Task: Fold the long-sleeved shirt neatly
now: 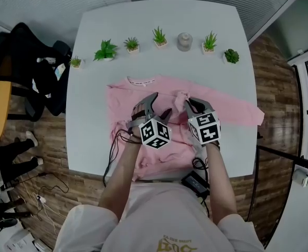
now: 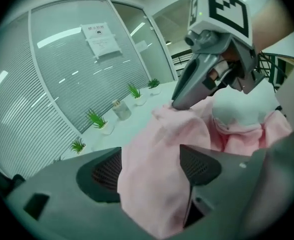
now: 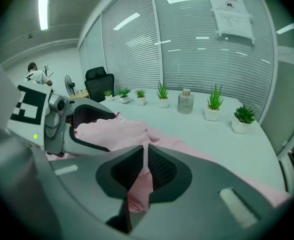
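The head view looks steeply down from high over the table (image 1: 91, 104). Each gripper view sits close behind its own jaws, looking across toward the plants (image 3: 162, 91). All three see the pink shirt (image 1: 125, 101).

In the head view, the left tool (image 1: 161, 105), the right tool (image 1: 185, 103) and both forearms (image 1: 125, 167) cover the middle of the pink shirt (image 1: 123, 101). Its hem at the near edge of the bench (image 1: 91, 88) is hidden behind the arms. Print on the wall notice (image 3: 230, 11) is too small to read.
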`<state>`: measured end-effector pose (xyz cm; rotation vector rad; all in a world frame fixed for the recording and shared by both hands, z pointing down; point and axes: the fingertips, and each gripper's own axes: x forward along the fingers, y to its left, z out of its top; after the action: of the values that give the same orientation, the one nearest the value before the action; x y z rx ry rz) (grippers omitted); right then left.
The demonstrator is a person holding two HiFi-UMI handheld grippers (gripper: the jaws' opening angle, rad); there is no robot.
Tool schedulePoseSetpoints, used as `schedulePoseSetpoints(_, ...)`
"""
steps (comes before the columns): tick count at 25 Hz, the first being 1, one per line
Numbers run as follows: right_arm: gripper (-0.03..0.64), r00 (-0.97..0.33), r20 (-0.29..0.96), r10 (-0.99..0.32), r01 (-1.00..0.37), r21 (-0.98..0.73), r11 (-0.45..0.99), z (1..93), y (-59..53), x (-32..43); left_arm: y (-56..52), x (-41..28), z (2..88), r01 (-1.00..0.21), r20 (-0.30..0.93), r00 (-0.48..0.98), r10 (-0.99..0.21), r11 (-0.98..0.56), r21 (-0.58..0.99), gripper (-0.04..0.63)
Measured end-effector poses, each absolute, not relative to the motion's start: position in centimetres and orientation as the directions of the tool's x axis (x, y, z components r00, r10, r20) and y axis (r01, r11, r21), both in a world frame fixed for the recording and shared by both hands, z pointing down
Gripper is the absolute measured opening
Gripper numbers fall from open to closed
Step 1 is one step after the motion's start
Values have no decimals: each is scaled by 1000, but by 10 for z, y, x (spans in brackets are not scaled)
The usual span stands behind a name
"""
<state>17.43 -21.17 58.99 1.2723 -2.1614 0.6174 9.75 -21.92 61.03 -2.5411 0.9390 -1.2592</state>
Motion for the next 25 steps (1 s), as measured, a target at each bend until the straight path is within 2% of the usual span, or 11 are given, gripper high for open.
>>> schedulePoseSetpoints(5, 56, -355, 690, -630, -915, -117, 387, 606, -184, 189, -221, 92, 620, -510, 695, 435, -573, -793, -335, 373)
schedulePoseSetpoints(8, 106, -340, 662, -668, -935, -160, 317, 603, -168, 202, -221, 89, 619, -555, 700, 433, -568, -780, -289, 371)
schedulePoseSetpoints(11, 155, -306, 625, -718, -952, -201, 231, 595, -156, 223, -224, 88, 611, -619, 697, 456, -554, -760, -199, 362)
schedulePoseSetpoints(15, 175, -245, 591, -768, -963, -239, 123, 586, -146, 264, -230, 100, 592, -699, 661, 515, -545, -714, -43, 356)
schedulePoseSetpoints(25, 222, -90, 547, -832, -947, -306, -99, 574, -127, 355, -216, 162, 550, -643, 596, 638, -488, -763, 63, 354)
